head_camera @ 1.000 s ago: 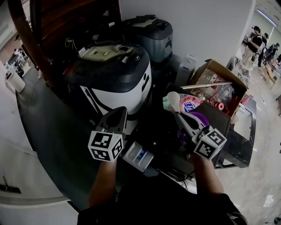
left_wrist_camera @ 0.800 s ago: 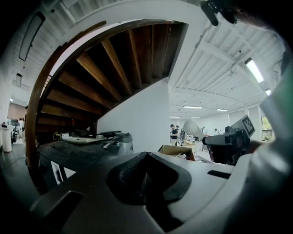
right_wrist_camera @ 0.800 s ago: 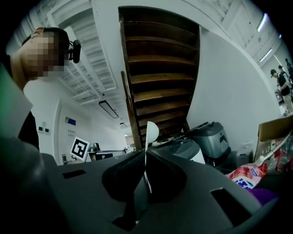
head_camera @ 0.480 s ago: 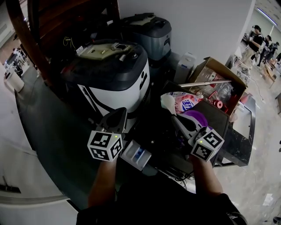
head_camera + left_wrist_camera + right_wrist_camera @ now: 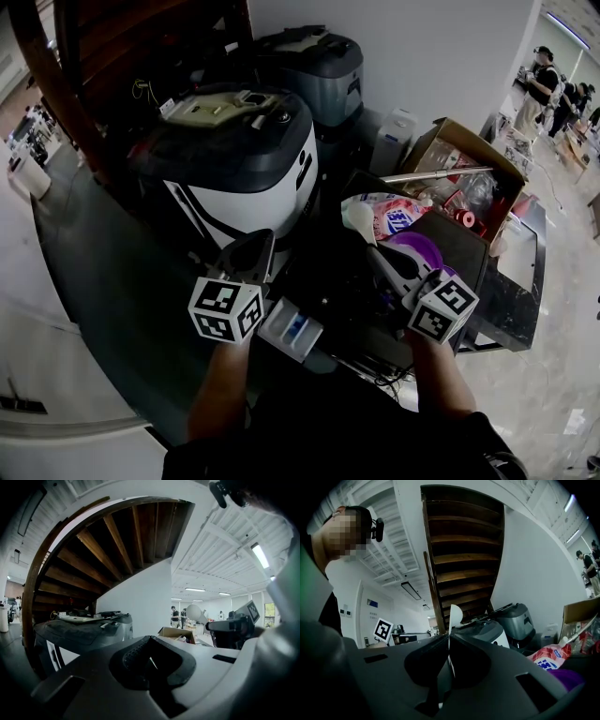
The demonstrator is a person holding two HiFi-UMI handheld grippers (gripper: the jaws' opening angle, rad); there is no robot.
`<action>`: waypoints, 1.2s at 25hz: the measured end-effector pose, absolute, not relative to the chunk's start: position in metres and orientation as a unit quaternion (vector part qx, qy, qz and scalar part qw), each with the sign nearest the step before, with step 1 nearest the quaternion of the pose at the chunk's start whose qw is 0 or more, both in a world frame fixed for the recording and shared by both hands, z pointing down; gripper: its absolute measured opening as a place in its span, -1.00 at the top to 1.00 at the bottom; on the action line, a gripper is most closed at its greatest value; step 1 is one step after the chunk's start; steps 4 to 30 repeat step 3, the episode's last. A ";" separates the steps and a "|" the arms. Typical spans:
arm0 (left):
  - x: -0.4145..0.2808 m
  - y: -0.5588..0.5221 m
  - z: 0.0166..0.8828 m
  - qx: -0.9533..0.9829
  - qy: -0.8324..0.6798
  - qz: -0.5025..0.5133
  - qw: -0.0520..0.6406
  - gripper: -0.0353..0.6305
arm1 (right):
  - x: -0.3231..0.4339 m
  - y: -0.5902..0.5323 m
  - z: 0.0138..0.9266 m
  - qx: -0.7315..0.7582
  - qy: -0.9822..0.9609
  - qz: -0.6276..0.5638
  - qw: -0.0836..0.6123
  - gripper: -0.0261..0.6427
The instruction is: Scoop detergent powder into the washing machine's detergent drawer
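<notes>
Down front, between both cubes: drawer (image 5: 292,330) stands open, ready for powder. Right gripper (image 5: 382,258) clamped on scoop (image 5: 359,217) handle, bowl up, just beside detergent bag (image 5: 401,217). Likely lined up for dip; cannot tell if bowl loaded. Left gripper (image 5: 251,246) jaws together, empty, held near drawer, clear of scoop's path.

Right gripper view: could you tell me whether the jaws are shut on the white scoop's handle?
Yes, the right gripper clamps the thin handle of the white scoop, whose bowl sticks out beyond the jaws.
</notes>
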State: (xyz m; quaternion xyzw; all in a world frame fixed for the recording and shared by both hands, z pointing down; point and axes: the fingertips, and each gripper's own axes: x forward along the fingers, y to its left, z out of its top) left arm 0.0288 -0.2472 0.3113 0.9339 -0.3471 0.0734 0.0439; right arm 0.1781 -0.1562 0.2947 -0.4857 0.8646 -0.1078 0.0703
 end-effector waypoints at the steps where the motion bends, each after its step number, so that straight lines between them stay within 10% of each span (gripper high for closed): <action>1: 0.029 -0.247 0.312 0.934 -0.346 0.074 0.045 0.87 | 0.179 -0.156 0.295 -0.486 0.865 -0.108 0.070 0.87; 30: 0.030 -0.248 0.313 0.934 -0.345 0.075 0.046 0.87 | 0.179 -0.157 0.295 -0.486 0.864 -0.107 0.071 0.87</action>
